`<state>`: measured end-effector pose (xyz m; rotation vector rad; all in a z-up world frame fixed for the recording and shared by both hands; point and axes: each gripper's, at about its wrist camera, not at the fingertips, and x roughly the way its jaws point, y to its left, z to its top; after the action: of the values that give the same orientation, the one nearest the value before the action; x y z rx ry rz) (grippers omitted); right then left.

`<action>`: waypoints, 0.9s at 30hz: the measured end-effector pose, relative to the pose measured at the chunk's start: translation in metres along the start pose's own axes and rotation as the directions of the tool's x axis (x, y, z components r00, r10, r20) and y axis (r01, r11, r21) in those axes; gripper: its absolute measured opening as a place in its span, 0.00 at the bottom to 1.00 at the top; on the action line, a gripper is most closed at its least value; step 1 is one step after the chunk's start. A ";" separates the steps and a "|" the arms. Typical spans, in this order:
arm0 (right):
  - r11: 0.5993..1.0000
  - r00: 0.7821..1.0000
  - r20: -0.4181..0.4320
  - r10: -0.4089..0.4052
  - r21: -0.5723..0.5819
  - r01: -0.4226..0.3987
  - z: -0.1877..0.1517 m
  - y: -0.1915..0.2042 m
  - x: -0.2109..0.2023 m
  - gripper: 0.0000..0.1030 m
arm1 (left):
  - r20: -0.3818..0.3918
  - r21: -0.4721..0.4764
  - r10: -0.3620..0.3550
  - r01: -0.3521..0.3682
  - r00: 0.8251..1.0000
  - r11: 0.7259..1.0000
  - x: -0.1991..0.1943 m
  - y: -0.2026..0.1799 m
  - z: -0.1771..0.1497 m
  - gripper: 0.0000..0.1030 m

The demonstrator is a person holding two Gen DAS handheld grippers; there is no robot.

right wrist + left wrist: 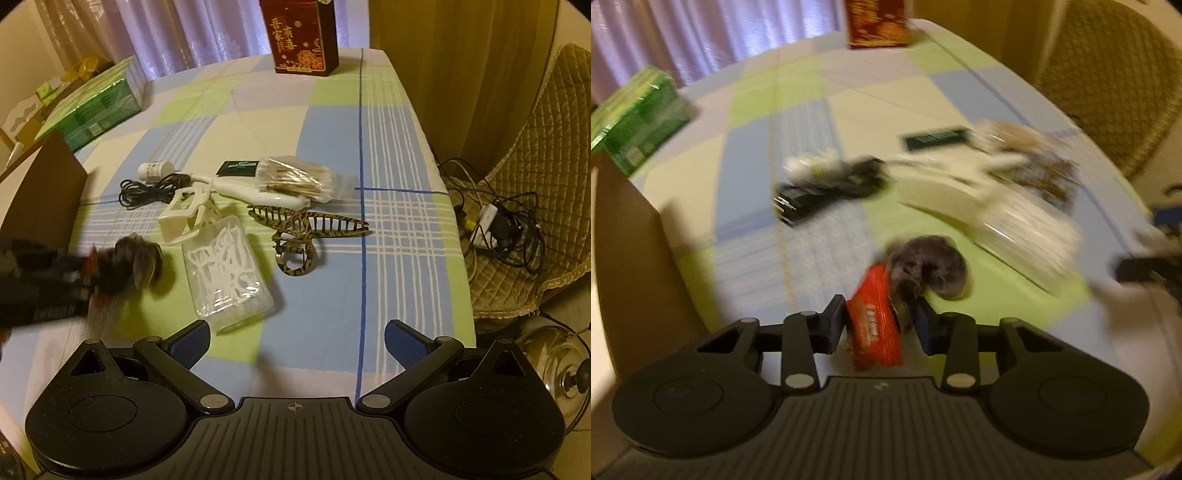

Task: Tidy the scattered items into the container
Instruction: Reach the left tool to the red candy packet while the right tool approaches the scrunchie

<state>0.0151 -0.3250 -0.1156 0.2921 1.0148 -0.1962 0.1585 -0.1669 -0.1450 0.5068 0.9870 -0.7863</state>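
While left gripper [881,321] jaws pinch red packet [875,325] | right gripper [297,341] jaws wide, empty

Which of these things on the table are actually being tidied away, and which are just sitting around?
Being tidied:
- red packet, held in the left tongs
- fuzzy grey scrunchie
- floss pick box
- tiger-stripe hair claw
- black cable
- cardboard container

Just lying about:
- red tin
- green box
- chair

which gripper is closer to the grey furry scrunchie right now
Left. The left gripper has its jaws right at the grey scrunchie, closed on a red packet touching it. The right gripper sits open, well off to the scrunchie's right.
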 end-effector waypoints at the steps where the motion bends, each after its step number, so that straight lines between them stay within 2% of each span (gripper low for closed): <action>1: 1.000 1.000 -0.001 0.001 -0.004 -0.001 -0.001 0.000 -0.001 1.00 | -0.010 -0.002 -0.024 0.024 1.000 1.000 -0.004 -0.007 -0.005 0.33; 2: 1.000 1.000 -0.003 0.001 -0.008 -0.001 -0.002 0.000 -0.001 1.00 | -0.020 -0.002 -0.045 0.045 0.999 0.999 -0.007 -0.013 -0.010 0.38; 3: 1.000 1.000 -0.004 0.002 -0.011 -0.002 -0.004 -0.001 -0.002 1.00 | -0.027 0.001 -0.065 0.065 0.998 0.998 -0.011 -0.020 -0.015 0.49; 5: 1.000 1.000 -0.006 0.002 -0.016 -0.002 -0.006 -0.001 -0.004 1.00 | -0.023 0.016 -0.078 0.078 0.997 0.997 -0.019 -0.028 -0.025 0.57; 10: 1.000 1.000 -0.013 -0.005 -0.024 0.005 -0.015 -0.002 -0.008 1.00 | -0.013 0.095 -0.051 0.052 0.999 0.994 -0.027 -0.033 -0.042 0.59; 11: 1.000 1.000 -0.014 -0.007 -0.024 0.007 -0.016 -0.002 -0.009 1.00 | -0.009 0.113 -0.053 0.054 0.999 0.992 -0.028 -0.033 -0.043 0.62; 14: 1.000 1.000 -0.012 -0.013 -0.020 0.013 -0.020 -0.003 -0.014 1.00 | 0.016 0.132 -0.076 0.073 0.997 0.989 -0.033 -0.032 -0.041 0.79; 15: 1.000 1.000 -0.011 -0.016 -0.017 0.016 -0.021 -0.004 -0.015 1.00 | 0.021 0.117 -0.086 0.083 0.996 0.990 -0.035 -0.030 -0.040 0.80; 17: 1.000 1.000 -0.010 -0.021 -0.013 0.021 -0.024 -0.004 -0.018 1.00 | 0.018 0.051 -0.094 0.093 0.995 0.994 -0.034 -0.025 -0.034 0.80; 19: 1.000 1.000 -0.010 -0.026 -0.008 0.026 -0.027 -0.005 -0.020 1.00 | 0.014 -0.060 -0.085 0.086 0.996 0.994 -0.030 -0.015 -0.029 0.77; 21: 1.000 0.999 -0.014 -0.029 -0.003 0.029 -0.030 -0.004 -0.021 1.00 | -0.011 -0.156 -0.064 0.061 0.998 0.986 -0.022 -0.005 -0.024 0.65; 23: 1.000 0.999 -0.018 -0.029 -0.002 0.029 -0.032 -0.003 -0.022 1.00 | -0.033 -0.232 -0.059 0.050 0.998 0.971 -0.015 0.003 -0.021 0.58; 26: 1.000 0.999 -0.023 -0.023 -0.007 0.023 -0.035 0.002 -0.021 1.00 | -0.046 -0.245 -0.071 0.058 0.996 0.968 -0.008 0.002 -0.019 0.51; 27: 1.000 1.000 -0.023 -0.021 -0.010 0.020 -0.035 0.003 -0.021 1.00 | -0.055 -0.235 -0.072 0.057 0.996 0.970 -0.006 0.000 -0.020 0.45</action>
<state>-0.0235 -0.3097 -0.1143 0.2753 1.0413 -0.2066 0.1458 -0.1506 -0.1489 0.2988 1.1426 -0.7041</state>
